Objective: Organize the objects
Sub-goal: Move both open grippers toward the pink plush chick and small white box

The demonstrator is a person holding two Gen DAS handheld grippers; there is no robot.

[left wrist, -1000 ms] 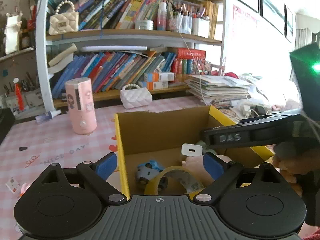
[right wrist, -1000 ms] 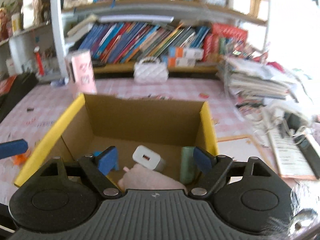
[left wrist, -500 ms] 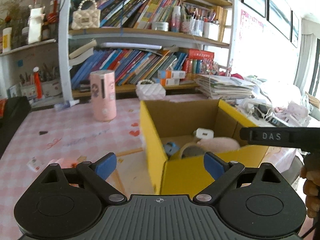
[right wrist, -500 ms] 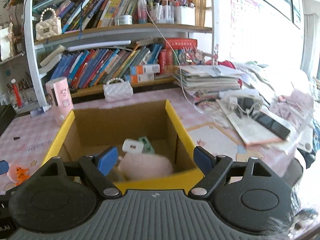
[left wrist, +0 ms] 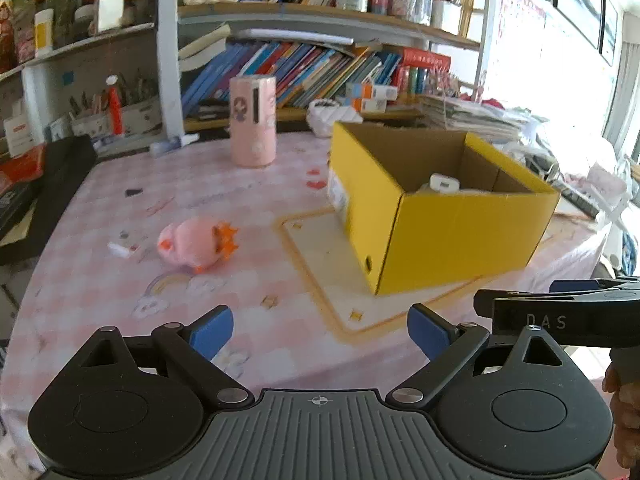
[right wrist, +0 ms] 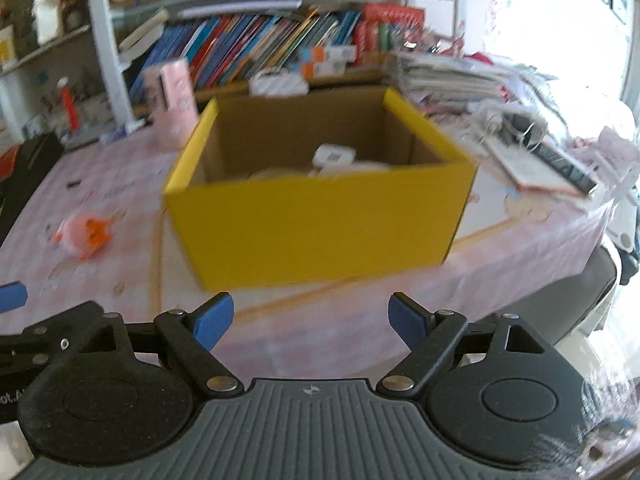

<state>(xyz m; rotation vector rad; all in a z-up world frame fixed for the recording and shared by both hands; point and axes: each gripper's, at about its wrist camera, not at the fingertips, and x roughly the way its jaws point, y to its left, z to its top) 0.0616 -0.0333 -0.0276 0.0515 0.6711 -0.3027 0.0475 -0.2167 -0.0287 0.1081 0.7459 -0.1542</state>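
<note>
Your left tool point(left wrist: 319, 332) stands open over the counter point(left wrist: 100, 280), its blue pads well apart with nothing between them. Your right tool point(right wrist: 310, 320) is empty too; its jaws are opening, and only the tablecloth shows between its blue pads. From the left wrist you can see the right tool's black body at the lower right, with part of your hand point(left wrist: 624, 412) on its grip.

Ahead of both tools sits the yellow box point(right wrist: 320, 224): cardboard, rectangular, bright yellow outside and plain brown inside, open at the top. It rests partly on a pale mat with an orange border point(left wrist: 320, 248). Inside it, a small white charger point(right wrist: 334, 158) with rounded corners lies on top of something pale and soft that you can only partly see over the rim.

To the left of the box, well apart from it, a pink plush toy point(left wrist: 196, 242) lies on the counter; it looks fuzzy and rounded, with orange spiky trim and orange feet. In the right wrist view it is blurred.

The counter is covered by a pink checked cloth with small printed figures. Farther back stands a pink cylinder point(left wrist: 253, 120), smooth, with a cartoon figure on it. Behind the box there is a white quilted bag point(left wrist: 332, 114). Beyond that are bookshelves point(left wrist: 320, 68) packed with leaning colourful books, and a loose stack of papers point(right wrist: 460, 76) to the right.
</note>
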